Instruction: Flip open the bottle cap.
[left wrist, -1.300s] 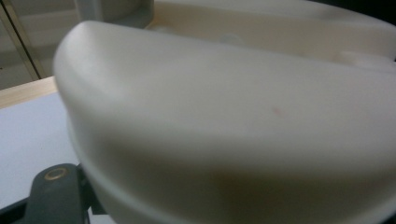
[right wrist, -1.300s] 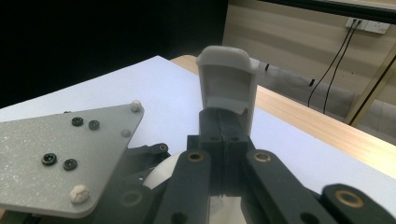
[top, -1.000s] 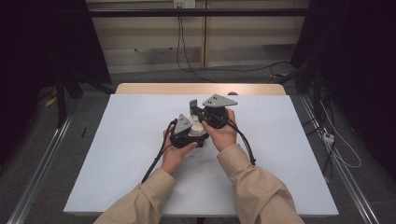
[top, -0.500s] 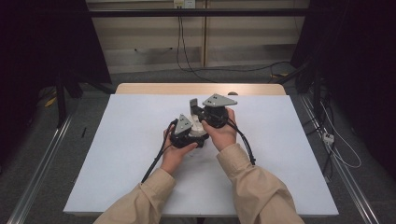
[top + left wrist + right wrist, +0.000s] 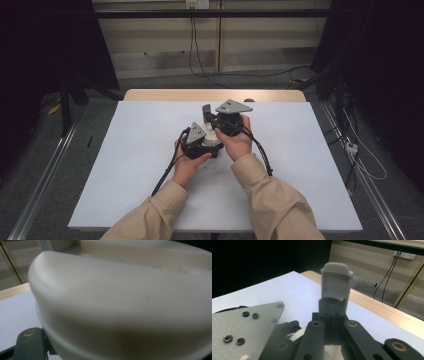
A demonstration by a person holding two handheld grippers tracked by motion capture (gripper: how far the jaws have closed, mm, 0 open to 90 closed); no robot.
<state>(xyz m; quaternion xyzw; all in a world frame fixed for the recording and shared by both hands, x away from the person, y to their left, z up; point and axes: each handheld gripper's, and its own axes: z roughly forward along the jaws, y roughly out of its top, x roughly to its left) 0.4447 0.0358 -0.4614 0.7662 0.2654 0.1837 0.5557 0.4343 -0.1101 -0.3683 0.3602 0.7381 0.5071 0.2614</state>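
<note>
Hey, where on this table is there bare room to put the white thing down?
The white tabletop lies bare left of the left hand-held gripper, and right of the right hand-held gripper out to the table's edge. The middle is crowded: both hands, trailing cables, cream-white plastic piece.

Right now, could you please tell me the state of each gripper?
Left gripper: jaws shut on the cream plastic piece.
Right gripper: jaws shut; whether it grips anything cannot be told.
</note>
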